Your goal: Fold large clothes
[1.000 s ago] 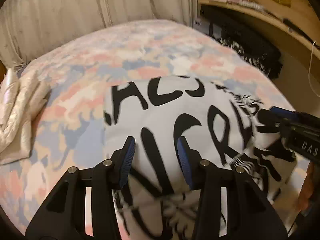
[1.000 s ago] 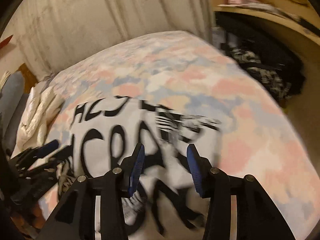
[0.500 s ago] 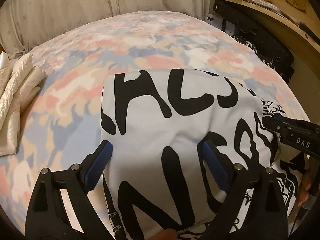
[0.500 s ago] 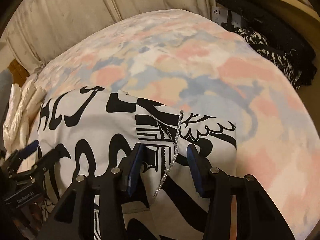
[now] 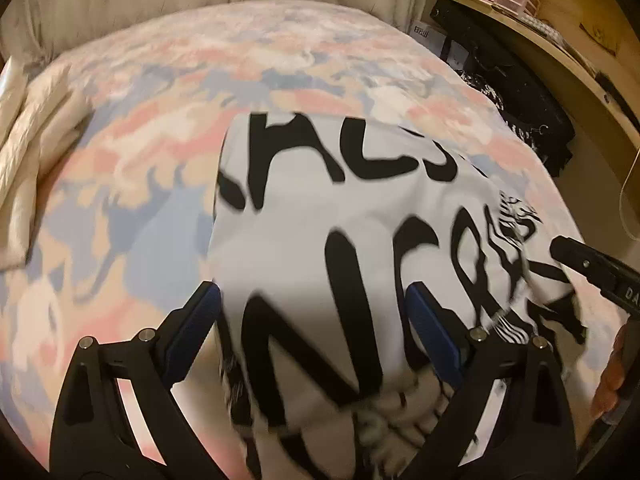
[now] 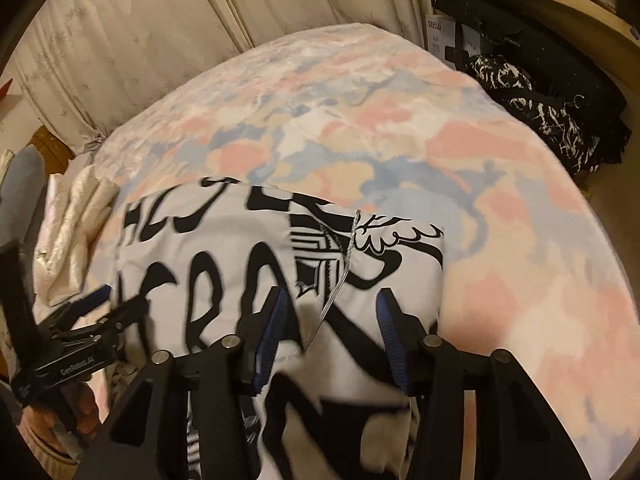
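Observation:
A white garment with big black lettering [image 5: 360,216] lies folded on the bed, near its front edge; it also shows in the right wrist view [image 6: 240,256]. My left gripper [image 5: 316,320] is open wide and empty, its blue pads straddling the garment's near part. My right gripper [image 6: 330,320] is open and empty over the garment's right portion, where a thin silver chain [image 6: 340,276] lies. The right gripper's tip [image 5: 588,264] shows at the right edge of the left wrist view; the left gripper [image 6: 92,312] shows at the left of the right wrist view.
The bedspread [image 5: 200,92] is pink, blue and cream. A cream quilted cloth [image 5: 28,148] lies at the bed's left edge. Dark clothes [image 6: 540,112] are piled under a wooden desk [image 5: 560,48] on the right. Curtains [image 6: 160,40] hang behind the bed.
Both grippers came down closer over the garment and the left jaws opened wide. In the last half second both views pulled back slightly; the garment lies as before.

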`<move>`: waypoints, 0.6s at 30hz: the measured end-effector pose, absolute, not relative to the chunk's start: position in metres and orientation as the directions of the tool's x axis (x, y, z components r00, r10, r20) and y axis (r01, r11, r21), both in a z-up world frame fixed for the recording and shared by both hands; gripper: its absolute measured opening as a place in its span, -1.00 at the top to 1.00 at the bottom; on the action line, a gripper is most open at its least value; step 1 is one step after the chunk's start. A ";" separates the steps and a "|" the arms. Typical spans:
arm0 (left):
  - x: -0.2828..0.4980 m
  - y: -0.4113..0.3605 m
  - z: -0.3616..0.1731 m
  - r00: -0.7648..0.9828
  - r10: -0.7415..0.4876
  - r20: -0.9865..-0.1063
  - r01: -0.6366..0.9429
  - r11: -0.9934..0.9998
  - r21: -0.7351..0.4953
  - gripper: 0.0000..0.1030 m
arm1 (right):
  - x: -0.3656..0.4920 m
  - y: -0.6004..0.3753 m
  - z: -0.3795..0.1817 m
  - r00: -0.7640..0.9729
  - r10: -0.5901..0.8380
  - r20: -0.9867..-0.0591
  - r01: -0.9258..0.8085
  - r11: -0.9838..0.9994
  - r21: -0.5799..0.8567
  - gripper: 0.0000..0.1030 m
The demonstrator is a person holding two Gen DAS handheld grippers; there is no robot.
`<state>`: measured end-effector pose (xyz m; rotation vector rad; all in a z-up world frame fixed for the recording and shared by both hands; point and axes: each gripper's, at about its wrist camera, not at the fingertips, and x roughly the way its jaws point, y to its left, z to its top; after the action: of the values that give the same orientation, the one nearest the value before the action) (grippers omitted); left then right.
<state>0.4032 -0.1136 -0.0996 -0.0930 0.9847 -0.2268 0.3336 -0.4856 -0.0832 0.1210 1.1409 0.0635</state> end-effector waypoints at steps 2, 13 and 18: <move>0.391 -0.107 -0.093 0.527 -0.245 -0.814 0.136 0.969 -0.204 -0.79 | 0.321 -0.482 -0.069 0.429 0.116 -0.896 -0.005 0.992 0.127 -0.15; 0.314 -0.074 -0.075 0.505 -0.300 -0.809 0.095 0.951 -0.293 -0.80 | 0.237 -0.444 -0.017 0.440 0.096 -0.893 -0.100 0.993 0.057 -0.47; 0.280 -0.071 -0.069 0.501 -0.317 -0.805 0.111 0.946 -0.304 -0.80 | 0.203 -0.431 0.000 0.444 0.081 -0.892 -0.125 0.992 0.028 -0.60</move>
<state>0.2796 -0.0706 -0.0692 -0.2237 1.0149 -0.2614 0.2031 -0.4311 -0.0004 -0.0437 1.1038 0.1280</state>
